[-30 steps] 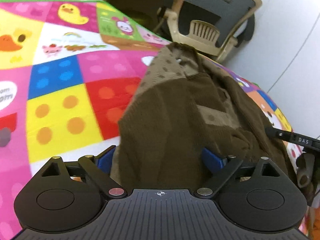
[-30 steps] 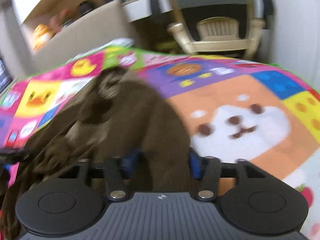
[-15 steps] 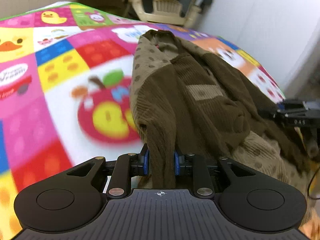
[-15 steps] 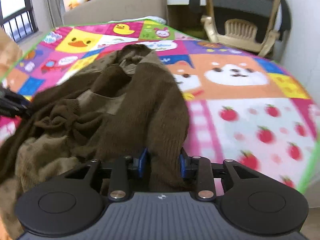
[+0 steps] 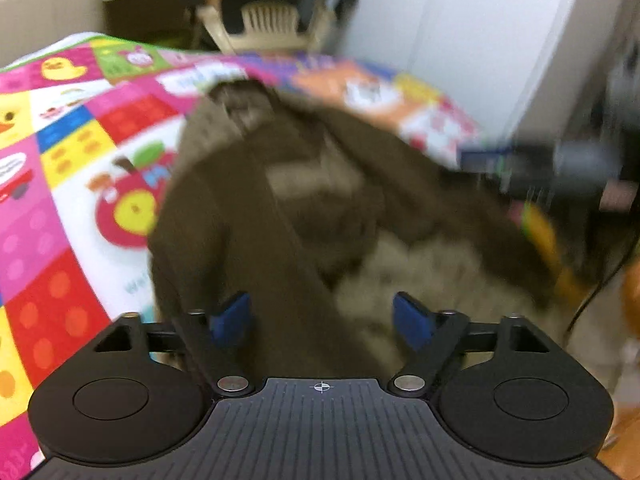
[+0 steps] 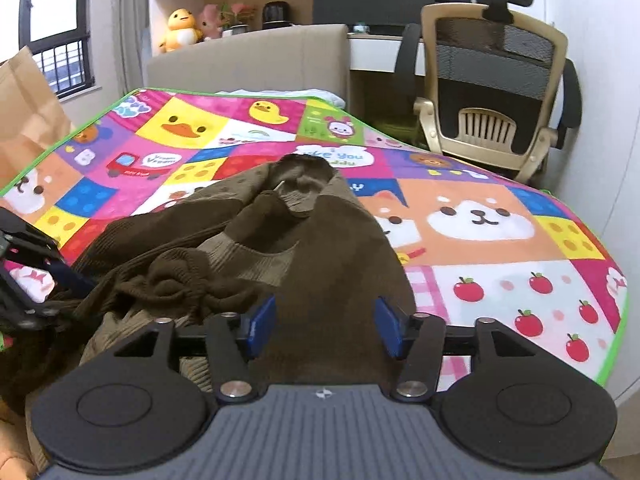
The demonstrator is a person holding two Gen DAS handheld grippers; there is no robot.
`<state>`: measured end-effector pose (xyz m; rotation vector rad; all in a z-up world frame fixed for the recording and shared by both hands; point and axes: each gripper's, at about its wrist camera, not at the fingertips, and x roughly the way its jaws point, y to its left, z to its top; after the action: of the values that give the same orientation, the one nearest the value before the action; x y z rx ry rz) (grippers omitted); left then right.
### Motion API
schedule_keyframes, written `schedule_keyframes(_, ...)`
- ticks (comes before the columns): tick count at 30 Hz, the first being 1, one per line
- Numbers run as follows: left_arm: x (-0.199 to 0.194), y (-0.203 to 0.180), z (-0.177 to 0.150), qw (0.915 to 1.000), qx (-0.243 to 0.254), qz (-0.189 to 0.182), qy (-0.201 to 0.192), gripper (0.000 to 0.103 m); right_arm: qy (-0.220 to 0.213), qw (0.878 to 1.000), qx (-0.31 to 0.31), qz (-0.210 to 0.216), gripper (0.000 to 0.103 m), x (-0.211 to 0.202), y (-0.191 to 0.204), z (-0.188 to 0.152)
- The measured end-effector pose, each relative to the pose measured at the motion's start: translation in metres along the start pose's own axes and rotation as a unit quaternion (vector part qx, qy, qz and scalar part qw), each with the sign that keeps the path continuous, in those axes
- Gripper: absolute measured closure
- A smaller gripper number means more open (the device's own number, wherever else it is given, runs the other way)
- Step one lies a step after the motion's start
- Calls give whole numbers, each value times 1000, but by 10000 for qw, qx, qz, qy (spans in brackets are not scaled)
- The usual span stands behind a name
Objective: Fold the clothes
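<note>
— Brown knit: the sweater (image 6: 304,248) lies bunched on the near part of the mat (image 6: 500,240), its collar pointing toward the chair (image 6: 492,92).

— And the grippers?

— Both angle down over its near edge. The left gripper (image 5: 322,318) and right gripper (image 6: 322,326) have just been opening; cloth sits between the pads, unpinched.

Sweater (image 6: 320,248) lies bunched on the mat (image 6: 500,248), collar toward the far side, its near hem at the mat's near edge, just in front of both wrist cameras. Mat covers a bed; the headboard (image 6: 248,60) stands behind it, with stuffed toys (image 6: 182,30) on a ledge beyond. Chair (image 6: 496,92) stands behind the mat's far right corner; a paper bag (image 6: 24,108) stands at its left.
</note>
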<state>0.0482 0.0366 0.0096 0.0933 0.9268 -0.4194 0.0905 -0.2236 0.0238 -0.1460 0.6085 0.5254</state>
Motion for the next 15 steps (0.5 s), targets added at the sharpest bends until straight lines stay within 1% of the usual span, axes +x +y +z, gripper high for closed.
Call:
schedule_keyframes(1, 3, 0, -3, 9999, 123, 87, 25, 67, 9, 10000, -18, -17, 43, 0, 0, 0)
schedule_keyframes(2, 2, 2, -3, 9997, 200, 135, -48, 90, 38, 10000, -33, -44, 42, 0, -1, -1)
schedule_keyframes(3, -1, 4, -3, 9994, 268, 175, -139, 95, 83, 9999, -69, -76, 41, 2, -1, -2)
schedule_keyframes(5, -13, 15, 5, 9982, 274, 345, -404, 97, 196, 9994, -219, -165, 32, 6, 0, -5)
schedule_keyframes(6, -19, 23, 11, 9972, 286, 438, -542, 97, 305, 9980, -494, -265, 24, 11, 6, -8)
schedule_keyframes(8, -33, 44, 23, 9925, 298, 819, -857, 98, 503, 9932, -967, -402, 23, 20, 16, -13)
schedule_keyframes(9, -37, 55, 29, 9893, 291, 1056, -966, 98, 602, 9917, -1064, -398, 24, 24, 18, -12)
schedule_keyframes(10, -40, 66, 35, 9854, 282, 1300, -1064, 98, 701, 9900, -1160, -394, 26, 28, 19, -12)
schedule_keyframes(11, -40, 80, 40, 9798, 267, 1615, -1147, 98, 783, 9885, -1239, -377, 35, 31, 20, -10)
schedule_keyframes(12, -40, 91, 45, 9740, 261, 1905, -1197, 98, 824, 9875, -1295, -356, 47, 31, 19, -6)
schedule_keyframes(13, -39, 103, 49, 9671, 258, 2203, -1248, 98, 842, 9855, -1410, -423, 60, 31, 18, -1)
schedule_keyframes(15, -38, 128, 56, 9536, 154, 2696, -1329, 98, 820, 9768, -1808, -799, 74, 31, 16, 9)
